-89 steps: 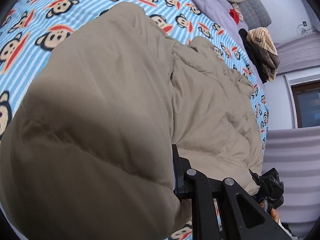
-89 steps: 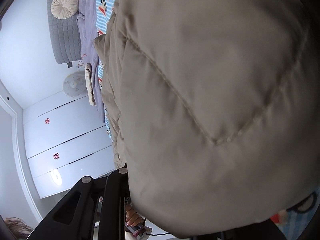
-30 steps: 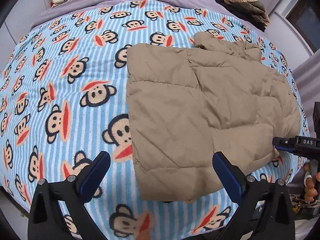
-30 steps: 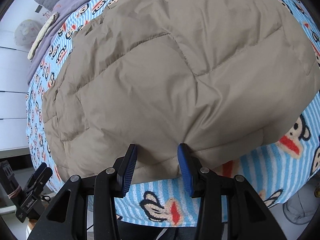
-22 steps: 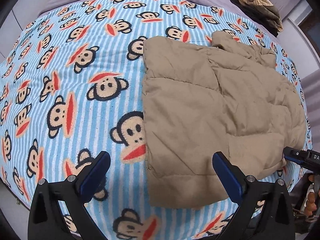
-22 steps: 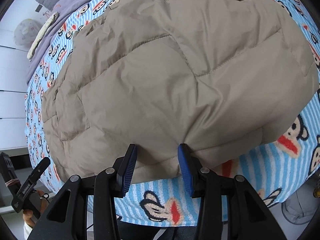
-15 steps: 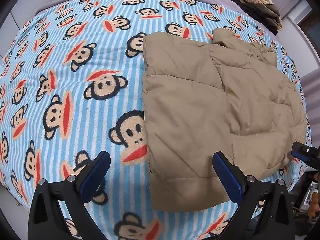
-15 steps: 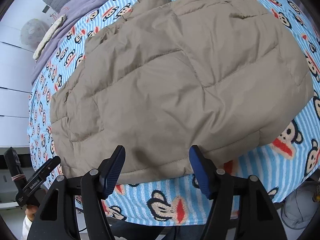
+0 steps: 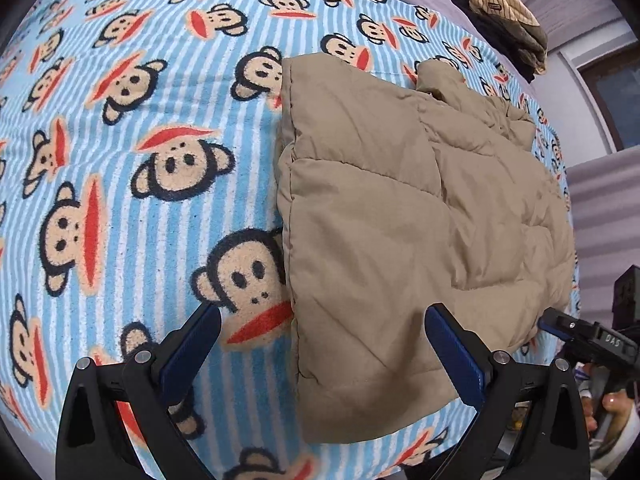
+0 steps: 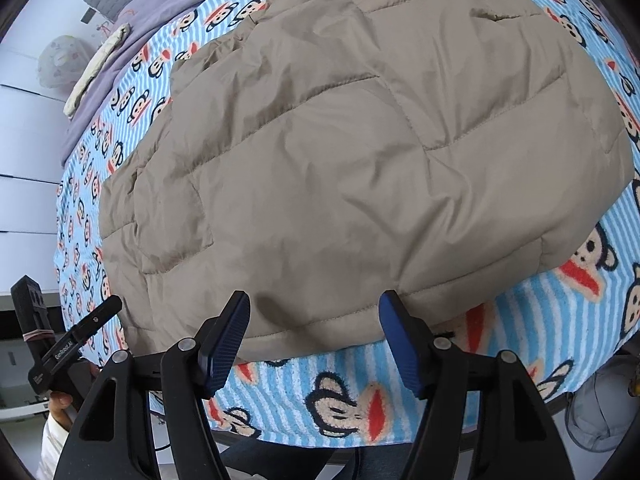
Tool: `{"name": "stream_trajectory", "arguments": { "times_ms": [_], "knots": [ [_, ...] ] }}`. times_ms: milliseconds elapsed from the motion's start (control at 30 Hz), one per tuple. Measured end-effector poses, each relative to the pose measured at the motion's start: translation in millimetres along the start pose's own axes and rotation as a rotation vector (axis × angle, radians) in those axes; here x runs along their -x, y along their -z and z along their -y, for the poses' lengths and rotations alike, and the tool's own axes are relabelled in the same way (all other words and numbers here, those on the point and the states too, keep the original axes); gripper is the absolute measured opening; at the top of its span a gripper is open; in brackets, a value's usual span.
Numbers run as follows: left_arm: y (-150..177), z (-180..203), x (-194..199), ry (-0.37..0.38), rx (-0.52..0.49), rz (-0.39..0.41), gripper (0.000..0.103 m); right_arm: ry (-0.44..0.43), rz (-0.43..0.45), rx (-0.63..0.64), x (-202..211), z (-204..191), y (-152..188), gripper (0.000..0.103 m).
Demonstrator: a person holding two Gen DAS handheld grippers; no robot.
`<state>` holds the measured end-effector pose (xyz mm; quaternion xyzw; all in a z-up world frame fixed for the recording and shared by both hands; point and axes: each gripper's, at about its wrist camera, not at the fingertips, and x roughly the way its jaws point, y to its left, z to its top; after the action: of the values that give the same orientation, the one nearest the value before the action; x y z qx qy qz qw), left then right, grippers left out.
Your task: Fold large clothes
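So the tan quilted puffer jacket (image 9: pixel 404 216) is lying folded flat on the monkey-print blanket (image 9: pixel 132 128), over near the bed's front edge, with one bottom corner sitting just short of that edge. A bit of collar or sleeve pokes up at its far end.

The left gripper (image 9: pixel 320 344) hangs over the jacket's front corner with its blue pads spread wide; the fabric sits in the gap under them, but the pads aren't pressing on it. The right gripper (image 10: pixel 314 332) is at the jacket's near hem, jaws apart and not pinching anything.

From the right wrist view, the left gripper's side reads something like "GenRobot.AI", small and slanted, so not 100% sure. The right gripper in the left view has lettering too, but I can't make it out.

Farther back there's a lavender sheet (image 10: pixel 132 12), plus a striped beige garment on a dark pile (image 9: pixel 508 20) at the far corner.
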<state>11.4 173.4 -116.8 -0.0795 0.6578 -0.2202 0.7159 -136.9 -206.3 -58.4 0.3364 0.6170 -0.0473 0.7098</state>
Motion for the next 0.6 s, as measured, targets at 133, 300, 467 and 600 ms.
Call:
{"name": "stream_trajectory", "arguments": {
  "times_ms": [133,300,467,600],
  "knots": [
    [-10.2,-6.1,-9.5,0.058,0.007,-0.023,0.102,-0.005,-0.005,0.010,-0.4,1.1,-3.9,0.071],
    [-24.5,-1.4,-35.7,0.150,0.004,-0.079,0.102,-0.006,-0.003,0.018,2.8,2.7,-8.8,0.071],
    [-39.6,19.8,-65.0,0.171,-0.054,-0.123,0.102,0.004,-0.034,0.023,-3.9,4.6,-12.4,0.071],
    [-46.0,36.9,-82.6,0.185,-0.096,-0.151,0.102,0.004,-0.050,0.037,-7.7,3.4,-14.8,0.071]
  ]
}}
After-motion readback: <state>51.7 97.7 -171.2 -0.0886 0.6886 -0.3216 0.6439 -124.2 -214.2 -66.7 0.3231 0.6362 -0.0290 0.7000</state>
